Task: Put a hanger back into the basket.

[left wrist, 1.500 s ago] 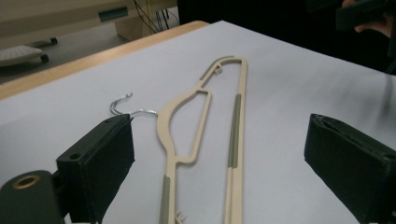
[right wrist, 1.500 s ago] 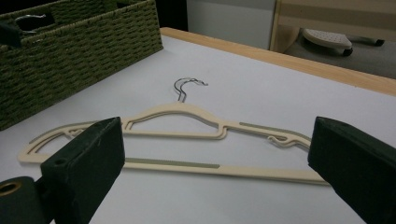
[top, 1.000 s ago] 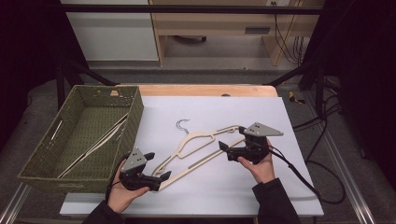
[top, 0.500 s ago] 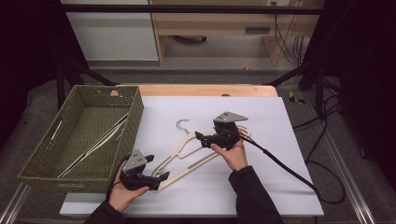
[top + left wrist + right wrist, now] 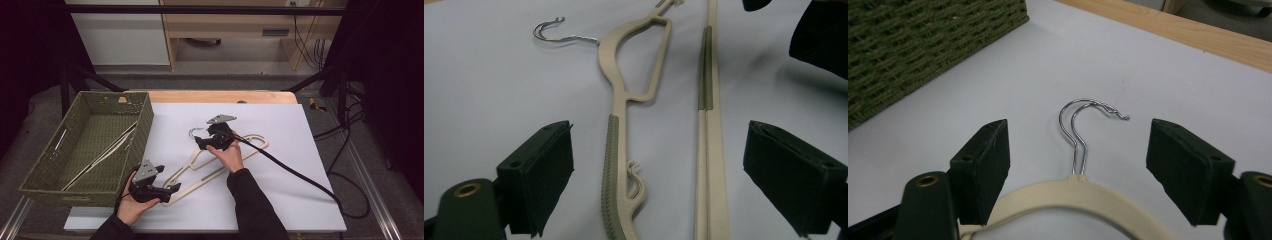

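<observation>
A white table top (image 5: 300, 150) is seen from above, with a person's two forearms entering from the bottom of the frame. A cream-coloured hanger (image 5: 220, 160) with a metal hook (image 5: 194, 132) lies flat near the centre of the frame, its hook pointing toward the upper left and its long bars running diagonally toward the lower left. Two hooks appear to be stacked, so a second hanger may lie beneath; this cannot be told for certain.

The right gripper (image 5: 204, 142) is held at the centre of the frame, over the neck of the hanger just below the hook. In the right gripper view its jaws are spread wide apart, with the hook (image 5: 1083, 130) and the curved top of the hanger (image 5: 1073, 200) lying between them, untouched.

The left gripper (image 5: 170, 189) is held at the lower left of the frame, at the far end of the hanger. In the left gripper view its jaws are also spread wide, with two of the hanger's bars (image 5: 664, 130) running between them up the middle of the frame; no contact is seen.

A green woven basket (image 5: 142, 125) sits at the left of the frame, just beside the white surface, with more pale hangers (image 5: 102, 155) lying inside it.
</observation>
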The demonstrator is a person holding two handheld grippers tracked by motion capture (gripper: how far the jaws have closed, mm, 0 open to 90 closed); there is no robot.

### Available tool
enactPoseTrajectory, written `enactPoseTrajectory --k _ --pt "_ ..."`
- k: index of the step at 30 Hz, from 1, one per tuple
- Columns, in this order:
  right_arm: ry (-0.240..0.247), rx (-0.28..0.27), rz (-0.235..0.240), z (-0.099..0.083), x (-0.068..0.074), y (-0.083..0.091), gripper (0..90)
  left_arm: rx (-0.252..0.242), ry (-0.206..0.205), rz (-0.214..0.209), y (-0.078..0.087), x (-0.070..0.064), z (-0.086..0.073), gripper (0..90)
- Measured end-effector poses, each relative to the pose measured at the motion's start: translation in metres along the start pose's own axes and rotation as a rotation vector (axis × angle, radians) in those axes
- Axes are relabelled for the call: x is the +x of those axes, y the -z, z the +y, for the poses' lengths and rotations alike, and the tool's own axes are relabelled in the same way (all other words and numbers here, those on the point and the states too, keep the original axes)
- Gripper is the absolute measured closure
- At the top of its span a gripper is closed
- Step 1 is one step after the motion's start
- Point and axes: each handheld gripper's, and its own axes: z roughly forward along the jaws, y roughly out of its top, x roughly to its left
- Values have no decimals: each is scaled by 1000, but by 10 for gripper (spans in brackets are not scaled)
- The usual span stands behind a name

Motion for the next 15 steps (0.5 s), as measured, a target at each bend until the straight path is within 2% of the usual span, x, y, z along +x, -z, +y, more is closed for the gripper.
enactPoseTrajectory --k 1,5,7,15 --pt "9 2 0 0 -1 -3 283 3 -3 -2 0 0 0 127" --pt "-7 18 -6 0 -2 -14 318 -3 -2 -1 0 1 0 128" --pt "9 31 -11 -1 -2 -20 330 -3 -1 0 -1 2 0 128" --pt "-4 61 -17 -5 -5 -34 388 2 -5 0 -2 1 -1 130"
